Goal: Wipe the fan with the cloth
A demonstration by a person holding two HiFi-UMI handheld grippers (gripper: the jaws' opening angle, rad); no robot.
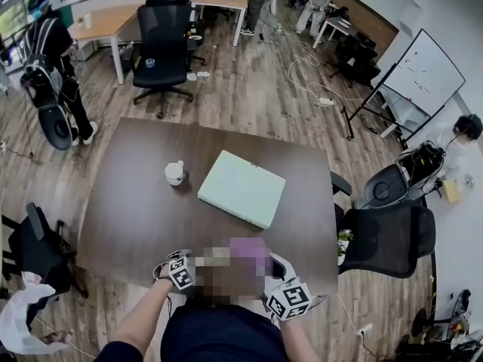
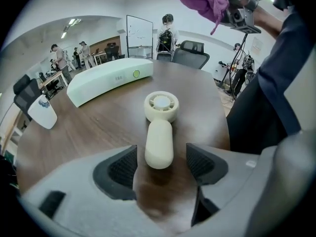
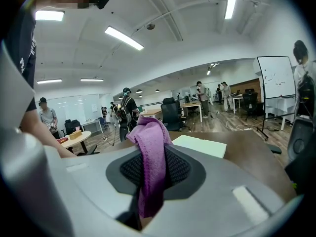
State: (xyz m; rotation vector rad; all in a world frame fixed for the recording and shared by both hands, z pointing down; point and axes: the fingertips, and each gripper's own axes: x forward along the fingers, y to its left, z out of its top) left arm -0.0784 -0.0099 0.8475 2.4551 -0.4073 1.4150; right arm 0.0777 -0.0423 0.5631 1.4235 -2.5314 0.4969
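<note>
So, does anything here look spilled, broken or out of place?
Nothing stands out. The fan lies flat on the table, looking intact, and the purple cloth hangs clamped in the right gripper.

Cream handheld fan (image 2: 159, 130) flat on tbl (image 2: 98, 127); purple cloth (image 3: 150, 157) clamped, hanging.

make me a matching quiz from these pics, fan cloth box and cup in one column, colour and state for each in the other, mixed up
Column one
1. fan
2. cloth
3. box
4. cup

Column two
a. purple, clamped between shut jaws
b. pale green, lying flat
c. white, standing upright
d. cream, lying between open jaws

Pairs: 1-d, 2-a, 3-b, 4-c
</note>
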